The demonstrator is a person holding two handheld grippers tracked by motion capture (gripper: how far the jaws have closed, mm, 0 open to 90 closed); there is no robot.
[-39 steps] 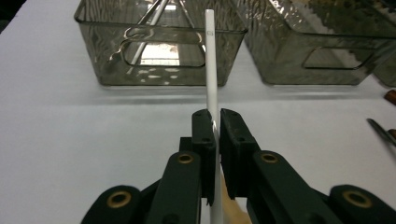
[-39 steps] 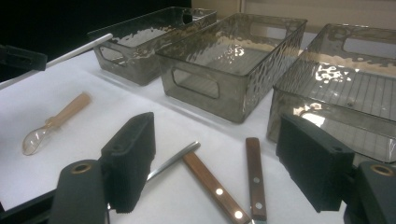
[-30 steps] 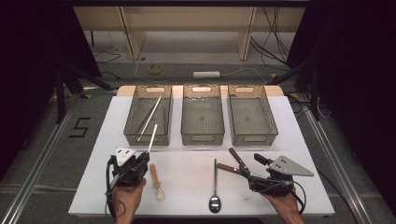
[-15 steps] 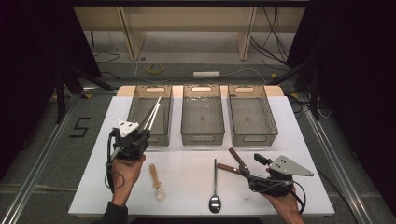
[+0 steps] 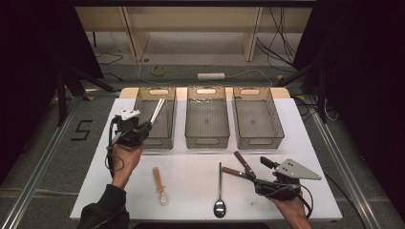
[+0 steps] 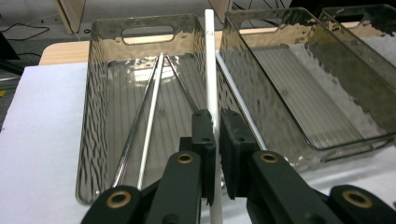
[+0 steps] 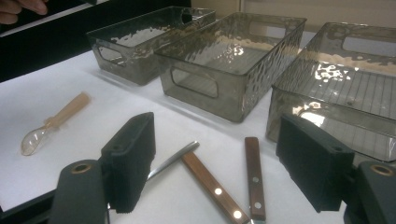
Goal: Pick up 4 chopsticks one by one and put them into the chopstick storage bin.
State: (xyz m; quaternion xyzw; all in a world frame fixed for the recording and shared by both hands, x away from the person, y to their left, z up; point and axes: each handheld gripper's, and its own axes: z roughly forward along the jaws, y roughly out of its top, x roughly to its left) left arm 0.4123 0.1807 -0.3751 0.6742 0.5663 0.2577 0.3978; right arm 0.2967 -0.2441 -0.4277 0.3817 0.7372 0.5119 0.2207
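My left gripper (image 5: 143,128) (image 6: 217,126) is shut on a thin white stick (image 6: 210,60), held at the near end of the left clear bin (image 5: 157,141) (image 6: 95,116). The stick points out over the bin. Silvery metal rods (image 6: 152,102) lie inside this bin. My right gripper (image 5: 260,174) (image 7: 217,158) rests open at the front right, holding nothing. Just past its jaws lie two wooden-handled utensils (image 7: 212,186) (image 7: 253,177) on the white table top (image 5: 191,162).
A metal spoon (image 5: 219,191) lies front centre, and a small clear spoon with a tan handle (image 5: 159,183) (image 7: 56,121) front left. The middle bin (image 5: 206,138) and right bin (image 5: 258,138) stand in a row beside the left one.
My left gripper has carried the white stick away from the front of the table up to the left bin. The right gripper has stayed where it was.
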